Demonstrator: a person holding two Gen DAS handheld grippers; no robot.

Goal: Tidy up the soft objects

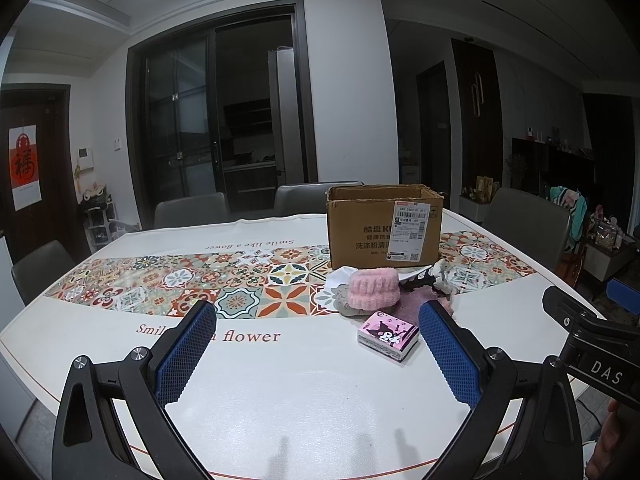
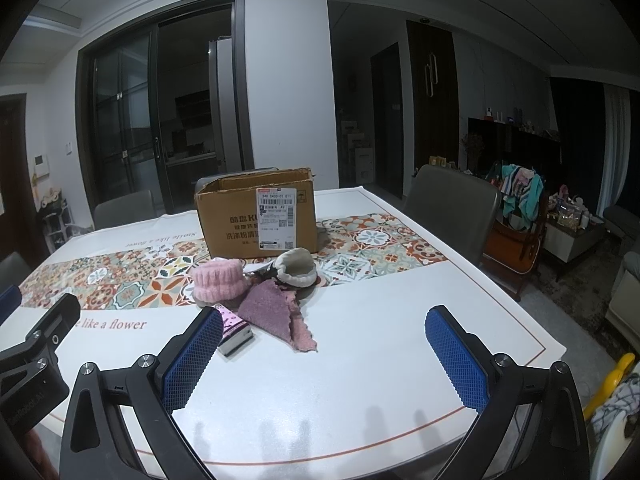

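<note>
Left tongs (image 1: 318,330) — blue pads wide apart, nothing between them, touching nothing; held above the table (image 1: 280,392).

Right tongs (image 2: 324,334) — blue pads likewise wide apart, empty, clear of the table and of every item.

Soft pile — ahead of both tongs, on the table's patterned strip and just in front of the box (image 2: 256,216).
- Pink knit piece (image 2: 218,282): ahead of the right tongs' left pad; ahead and between the pads of the left tongs.
- Purple cloth (image 2: 270,312): flat, pink edge toward the right tongs, lying between their pads but farther out.
- Cream sock (image 2: 296,268): behind the purple cloth, close against the box.
- Pink tissue pack (image 1: 388,340): nearest item, just inside the left tongs' right pad, not touching it; in the right wrist view partly hidden behind the left pad.

Box — cardboard, flaps open, label facing the tongs, standing upright beyond the pile.
</note>
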